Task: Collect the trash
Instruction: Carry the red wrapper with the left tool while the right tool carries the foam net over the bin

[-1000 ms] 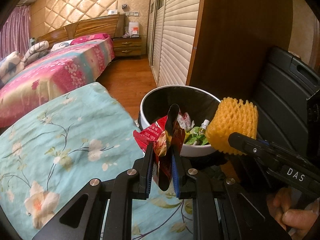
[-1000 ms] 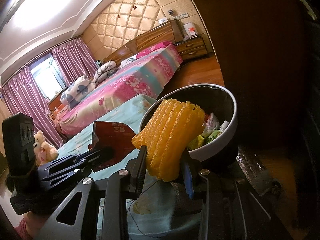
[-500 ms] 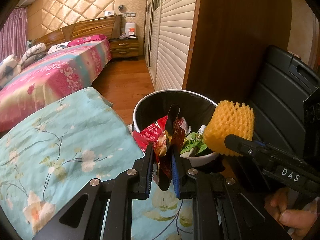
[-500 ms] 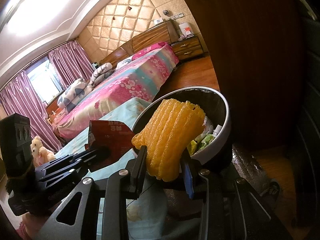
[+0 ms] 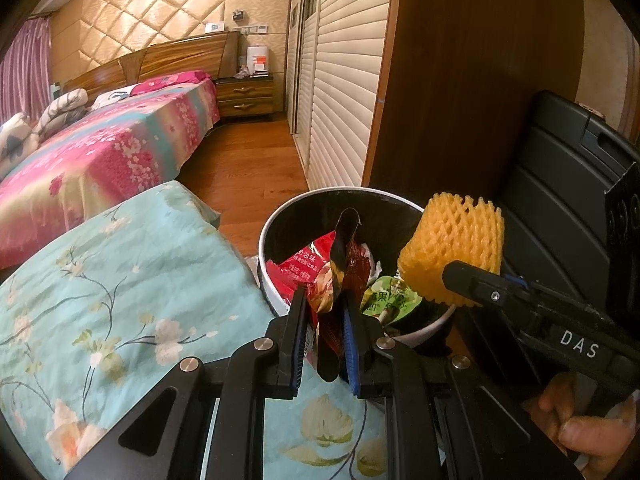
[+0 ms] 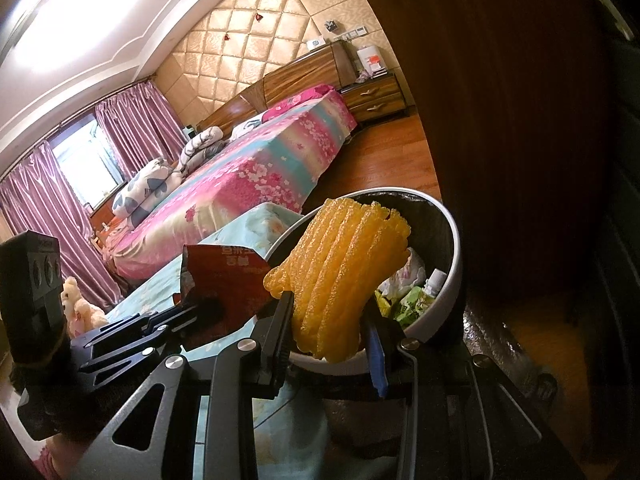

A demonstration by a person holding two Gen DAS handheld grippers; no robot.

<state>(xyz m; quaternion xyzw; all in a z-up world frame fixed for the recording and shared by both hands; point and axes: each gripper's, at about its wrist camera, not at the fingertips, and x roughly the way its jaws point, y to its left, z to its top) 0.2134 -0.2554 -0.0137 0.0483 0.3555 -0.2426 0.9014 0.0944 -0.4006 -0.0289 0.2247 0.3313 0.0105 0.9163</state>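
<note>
My left gripper (image 5: 325, 340) is shut on a dark red snack wrapper (image 5: 344, 276) and holds it at the near rim of the round white trash bin (image 5: 320, 196). The wrapper also shows in the right wrist view (image 6: 224, 280). My right gripper (image 6: 332, 336) is shut on a yellow foam fruit net (image 6: 344, 272), held over the bin's near rim (image 6: 456, 248). The net also shows in the left wrist view (image 5: 452, 252), at the bin's right side. The bin holds a red packet (image 5: 300, 268), green wrappers (image 5: 384, 300) and a small bottle (image 6: 434, 280).
A bed with a teal floral cover (image 5: 100, 300) lies left of the bin. A pink bed (image 5: 100, 160) stands behind it across the wooden floor (image 5: 248, 172). A brown wardrobe panel (image 5: 460, 80) rises behind the bin. A black ribbed case (image 5: 560, 200) stands at the right.
Both grippers have moved a little closer to the bin, each still holding its piece of trash. The bin looks larger and lower in both views.
</note>
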